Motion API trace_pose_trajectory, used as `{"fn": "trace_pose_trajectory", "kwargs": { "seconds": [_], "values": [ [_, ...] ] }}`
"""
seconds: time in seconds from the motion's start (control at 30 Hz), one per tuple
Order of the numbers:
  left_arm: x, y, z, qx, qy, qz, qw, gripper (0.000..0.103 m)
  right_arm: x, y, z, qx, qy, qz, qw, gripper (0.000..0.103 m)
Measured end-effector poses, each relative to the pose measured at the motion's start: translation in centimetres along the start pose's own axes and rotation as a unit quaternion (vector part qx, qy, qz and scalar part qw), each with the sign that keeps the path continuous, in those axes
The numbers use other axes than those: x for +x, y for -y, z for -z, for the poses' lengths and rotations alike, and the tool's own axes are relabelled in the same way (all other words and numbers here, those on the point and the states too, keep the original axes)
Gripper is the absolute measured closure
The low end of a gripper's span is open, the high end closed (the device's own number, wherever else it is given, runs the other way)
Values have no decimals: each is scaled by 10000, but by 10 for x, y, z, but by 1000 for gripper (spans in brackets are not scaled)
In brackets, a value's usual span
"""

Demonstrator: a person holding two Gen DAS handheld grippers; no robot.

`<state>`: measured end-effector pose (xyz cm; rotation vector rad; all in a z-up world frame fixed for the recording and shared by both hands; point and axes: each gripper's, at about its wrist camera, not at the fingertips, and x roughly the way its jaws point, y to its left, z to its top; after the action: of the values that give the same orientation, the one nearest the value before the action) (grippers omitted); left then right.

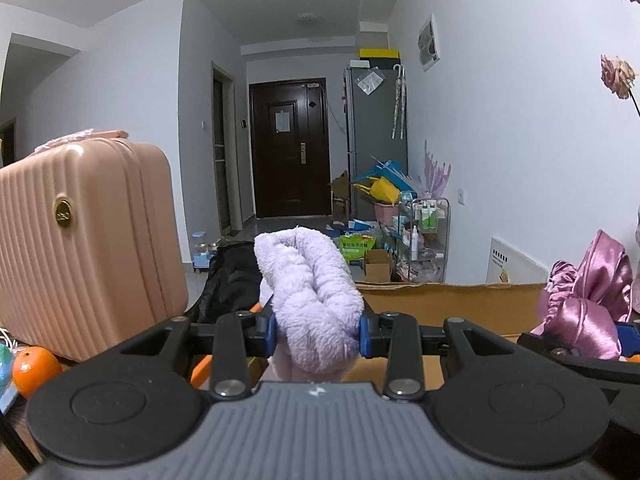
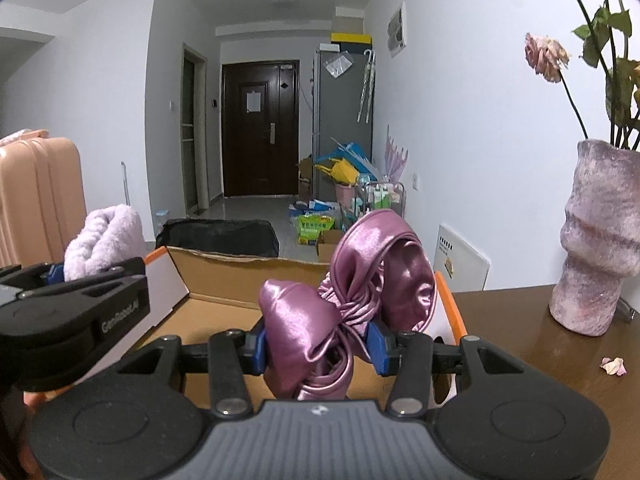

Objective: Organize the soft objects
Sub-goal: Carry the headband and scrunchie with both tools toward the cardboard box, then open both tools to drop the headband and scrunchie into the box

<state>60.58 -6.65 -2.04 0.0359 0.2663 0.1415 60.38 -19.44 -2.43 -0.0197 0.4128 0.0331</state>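
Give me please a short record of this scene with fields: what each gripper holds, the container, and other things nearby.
left gripper: shut on lilac fluffy cloth
right gripper: shut on purple satin cloth
container: open cardboard box, in front of both grippers
left side: pink suitcase, orange
right side: vase with wilted flower on brown table

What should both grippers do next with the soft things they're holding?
Probably lower both into the open cardboard box and release: the left gripper is shut on the lilac fluffy cloth, the right gripper on the pink satin bow, both held at the box.
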Motion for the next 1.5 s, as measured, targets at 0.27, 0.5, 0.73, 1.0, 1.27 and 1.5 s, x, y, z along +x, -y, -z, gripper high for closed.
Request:
{"fn": "trace_pose_trajectory", "kwargs": {
  "seconds": [0.27, 0.5, 0.73, 1.0, 1.27, 1.5],
  "values": [
    [16, 3, 2, 11, -181, 84, 9998, 66, 7, -1, 7, 19, -140, 30, 9999, 57],
    [20, 3, 3, 40, -199, 111, 9997, 66, 10, -2, 10, -24, -164, 23, 9999, 57],
    [21, 2, 2, 115, -200, 149, 9996, 65, 12, -2, 6, -51, -182, 27, 9998, 56],
    [16, 2, 3, 56, -116, 17, 9999, 20, 13, 0, 7, 92, -240, 56, 9997, 34],
    [8, 2, 4, -9, 79, -330, 9994, 0, 10, 3, 8, 204, -91, 170, 9996, 0],
    [7, -1, 5, -59, 55, -354, 9993, 0, 7, 4, 10, 227, -52, 223, 9995, 0]
  ]
}}
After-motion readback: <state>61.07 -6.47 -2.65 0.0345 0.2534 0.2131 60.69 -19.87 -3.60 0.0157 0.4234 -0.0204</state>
